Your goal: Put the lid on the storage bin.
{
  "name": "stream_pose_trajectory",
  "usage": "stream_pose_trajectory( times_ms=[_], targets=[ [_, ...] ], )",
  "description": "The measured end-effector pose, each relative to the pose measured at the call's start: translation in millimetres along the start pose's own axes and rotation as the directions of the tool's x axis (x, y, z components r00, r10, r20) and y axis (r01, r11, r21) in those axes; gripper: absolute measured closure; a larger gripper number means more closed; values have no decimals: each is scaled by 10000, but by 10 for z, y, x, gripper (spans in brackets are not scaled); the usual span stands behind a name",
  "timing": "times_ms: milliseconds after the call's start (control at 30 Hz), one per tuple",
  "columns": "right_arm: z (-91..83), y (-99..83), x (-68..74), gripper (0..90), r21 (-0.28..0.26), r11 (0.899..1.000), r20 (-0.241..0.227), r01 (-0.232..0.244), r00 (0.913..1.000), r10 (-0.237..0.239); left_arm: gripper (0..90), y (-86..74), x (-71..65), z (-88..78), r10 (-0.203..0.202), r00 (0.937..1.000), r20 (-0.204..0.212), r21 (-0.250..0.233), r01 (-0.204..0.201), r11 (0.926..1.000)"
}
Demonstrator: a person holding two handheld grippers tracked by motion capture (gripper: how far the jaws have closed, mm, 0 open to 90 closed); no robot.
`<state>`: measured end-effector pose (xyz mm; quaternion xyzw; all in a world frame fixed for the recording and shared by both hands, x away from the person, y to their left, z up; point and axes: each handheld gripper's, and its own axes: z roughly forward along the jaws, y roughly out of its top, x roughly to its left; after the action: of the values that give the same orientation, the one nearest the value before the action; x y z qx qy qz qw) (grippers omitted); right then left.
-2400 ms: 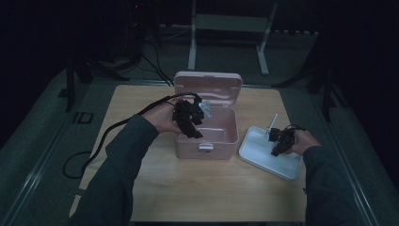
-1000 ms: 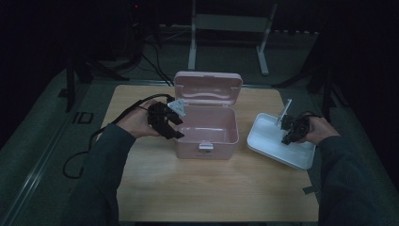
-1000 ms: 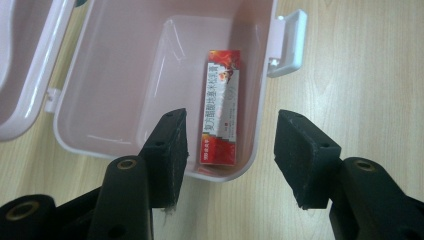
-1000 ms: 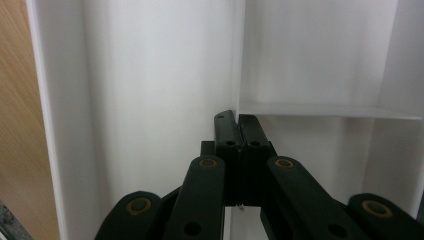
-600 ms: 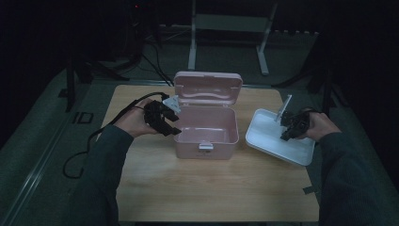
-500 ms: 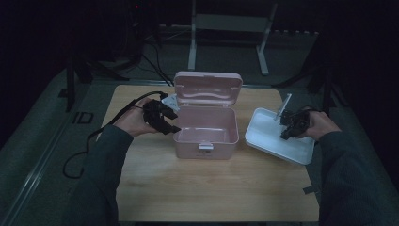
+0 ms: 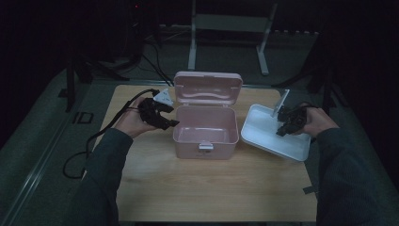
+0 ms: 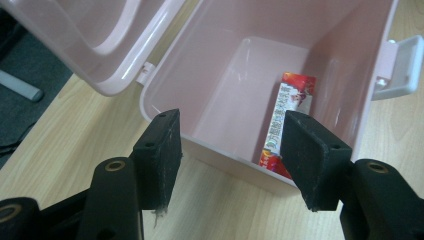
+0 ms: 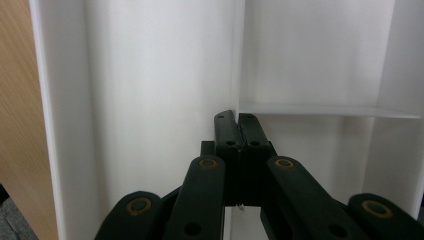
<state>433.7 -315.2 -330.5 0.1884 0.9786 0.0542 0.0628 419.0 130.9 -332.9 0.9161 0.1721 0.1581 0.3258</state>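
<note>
A pink box (image 7: 204,136) stands open at the table's middle, its lid (image 7: 208,87) tipped back. Inside it lies a red and white sachet (image 8: 287,117) against one wall. My left gripper (image 7: 171,123) hovers just left of the box, pointing at its rim. Its jaws have just been opening and stand open (image 8: 230,145) with nothing between the pads. To the right, a white divided tray (image 7: 263,134) sits slightly raised and tilted. My right gripper (image 7: 282,129) is shut on the tray's thin inner divider (image 9: 238,117).
The wooden table (image 7: 211,188) has bare room in front of the box. A black cable (image 7: 94,141) trails from the left gripper off the table's left edge. A metal stand (image 7: 226,23) rises behind the table, on a dark floor.
My left gripper has drawn back leftwards from over the box to beside it, its jaws wider. The right gripper and the tray have shifted a little right and up.
</note>
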Motion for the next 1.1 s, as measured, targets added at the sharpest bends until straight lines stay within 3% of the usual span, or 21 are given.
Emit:
stream_pose_trajectory(
  times_ms=[333,733,1100],
  targets=[
    [-78,128,14,897,69,9993,147,378,9992,-379,414,-67,36,-13,-160,9999,58,-227,162,9996],
    [-235,149,20,897,-61,9991,297,427,9987,-425,417,-103,62,-25,-256,9996,133,-326,261,9991],
    [-230,418,84,897,-59,9937,145,1121,9936,-1120,421,-109,81,-41,-298,9993,206,-395,306,9987]
  ],
)
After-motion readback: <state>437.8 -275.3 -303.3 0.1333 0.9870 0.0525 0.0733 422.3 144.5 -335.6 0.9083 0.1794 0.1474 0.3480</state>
